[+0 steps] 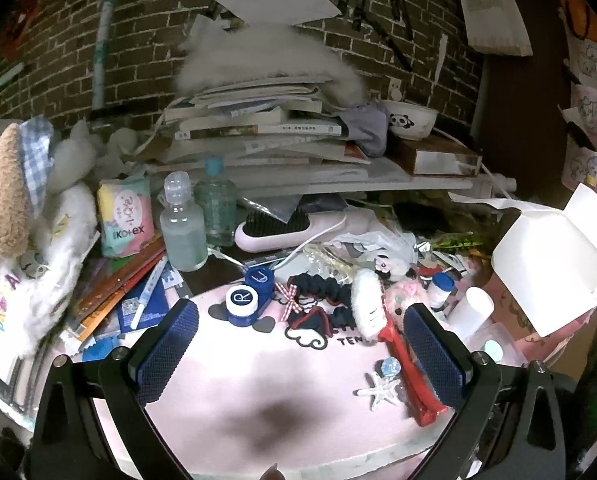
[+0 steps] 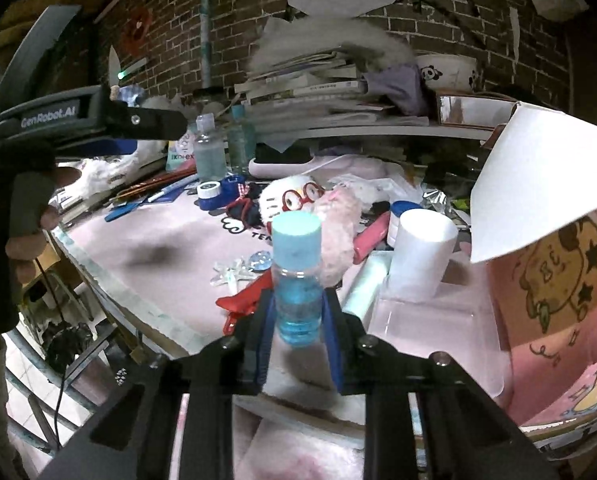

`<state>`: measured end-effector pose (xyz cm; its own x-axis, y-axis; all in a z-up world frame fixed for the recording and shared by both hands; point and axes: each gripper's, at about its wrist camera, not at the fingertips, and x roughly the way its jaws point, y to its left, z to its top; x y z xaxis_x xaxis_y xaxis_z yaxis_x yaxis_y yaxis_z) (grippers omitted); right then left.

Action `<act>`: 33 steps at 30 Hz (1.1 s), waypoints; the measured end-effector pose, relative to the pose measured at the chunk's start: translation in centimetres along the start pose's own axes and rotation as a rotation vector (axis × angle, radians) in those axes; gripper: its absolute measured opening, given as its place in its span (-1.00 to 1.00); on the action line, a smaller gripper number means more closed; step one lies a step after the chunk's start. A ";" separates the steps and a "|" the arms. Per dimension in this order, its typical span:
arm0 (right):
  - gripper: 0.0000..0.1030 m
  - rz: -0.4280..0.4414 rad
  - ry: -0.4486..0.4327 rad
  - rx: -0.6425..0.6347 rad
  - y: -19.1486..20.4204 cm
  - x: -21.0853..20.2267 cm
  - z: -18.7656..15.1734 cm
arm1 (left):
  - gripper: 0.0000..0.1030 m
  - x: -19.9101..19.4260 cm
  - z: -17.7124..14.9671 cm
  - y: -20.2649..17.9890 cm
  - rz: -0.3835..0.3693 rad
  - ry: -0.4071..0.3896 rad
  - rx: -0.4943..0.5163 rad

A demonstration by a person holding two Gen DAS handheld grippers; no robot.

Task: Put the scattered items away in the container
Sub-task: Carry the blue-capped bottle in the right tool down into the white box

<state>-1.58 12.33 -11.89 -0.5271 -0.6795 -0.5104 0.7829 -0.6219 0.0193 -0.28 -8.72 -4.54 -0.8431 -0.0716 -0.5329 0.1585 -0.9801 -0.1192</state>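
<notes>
Right gripper (image 2: 298, 320) is pinching a small blue bottle (image 2: 297, 280) upright at lower centre of the right wrist view, jaws pressing its sides. Just beyond it, a white cup (image 2: 420, 254) is standing on the pink surface (image 2: 170, 280), with the pink container (image 2: 558, 292) lying at right. Left gripper (image 1: 298, 348) is hovering with jaws spread wide, holding nothing; a red clip (image 1: 408, 364) is lying by its right-hand pad. Farther back, a contact-lens case (image 1: 250, 296) is sitting at frame centre.
</notes>
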 end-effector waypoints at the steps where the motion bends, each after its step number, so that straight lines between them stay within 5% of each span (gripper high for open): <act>1: -0.60 -0.003 0.001 -0.003 0.0 0.0 0.0 | 0.99 0.0 -0.1 0.0 0.002 0.001 0.002; 17: -0.60 0.048 -0.121 -0.080 1.4 -3.5 5.2 | 0.99 0.5 -0.6 0.1 0.040 0.053 0.039; 22: -0.60 0.069 -0.169 -0.084 0.0 -6.3 8.9 | 0.99 0.7 -1.1 -0.4 -0.016 0.063 0.036; 29: -0.60 -0.021 -0.144 -0.087 -4.6 -10.8 12.9 | 0.99 1.2 -1.3 -1.1 -0.039 0.079 0.045; 33: -0.60 -0.080 -0.022 -0.063 -7.9 -11.6 14.2 | 0.99 1.2 -1.3 -1.3 -0.044 0.081 0.042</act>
<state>-6.32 19.59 6.11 -0.5951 -0.6378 -0.4889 0.7571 -0.6490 -0.0749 -0.87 -7.31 -6.13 -0.8043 -0.0149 -0.5940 0.0990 -0.9891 -0.1092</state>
